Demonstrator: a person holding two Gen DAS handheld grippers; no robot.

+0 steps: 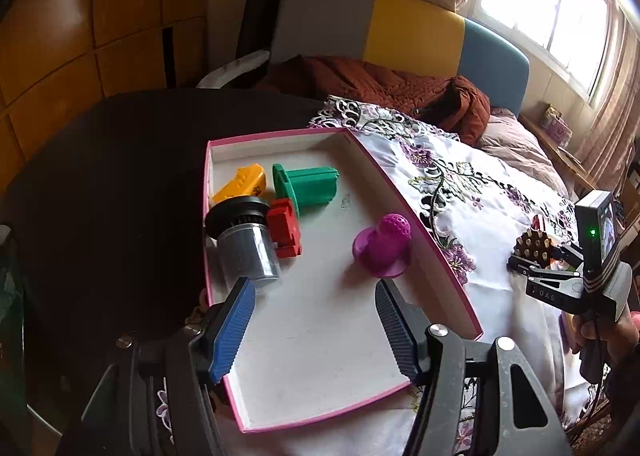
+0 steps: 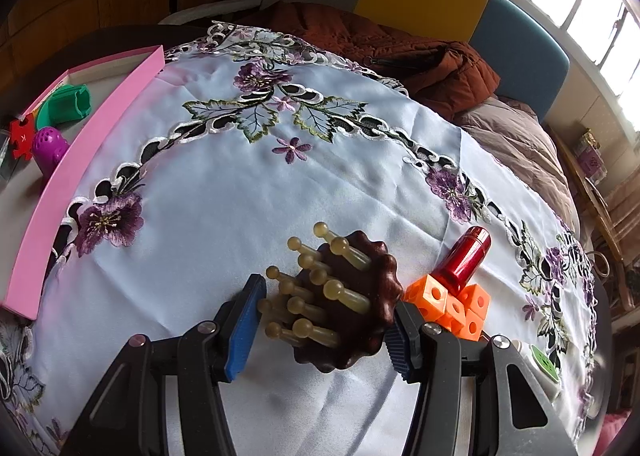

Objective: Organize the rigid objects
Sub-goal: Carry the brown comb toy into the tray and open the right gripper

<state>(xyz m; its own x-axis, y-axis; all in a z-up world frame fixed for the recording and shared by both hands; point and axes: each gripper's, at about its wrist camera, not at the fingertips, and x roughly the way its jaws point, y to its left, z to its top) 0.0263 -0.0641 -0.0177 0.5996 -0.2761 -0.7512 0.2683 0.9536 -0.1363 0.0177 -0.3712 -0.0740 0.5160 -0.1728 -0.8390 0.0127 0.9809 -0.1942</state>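
A pink box (image 1: 401,195) with a white floor lies on the embroidered cloth. In it are a yellow piece (image 1: 242,185), a green flanged cylinder (image 1: 310,189), a red puzzle piece (image 1: 285,227), a black-and-silver cylinder (image 1: 245,244) and a purple knob (image 1: 384,244). My left gripper (image 1: 316,320) hovers open over the box's near half, nothing between its fingers. My right gripper (image 2: 322,330) is shut on a brown scalloped massage brush (image 2: 360,296) with amber pegs, tilted on its side. In the left wrist view the right gripper (image 1: 532,260) is to the right of the box.
A red metallic bottle (image 2: 466,256) and a cluster of orange cubes (image 2: 452,304) lie just right of the brush. A green-and-white item (image 2: 544,366) sits at the cloth's near right. The box's pink wall (image 2: 80,160) bounds the left. A rust jacket (image 2: 420,56) lies on the bed behind.
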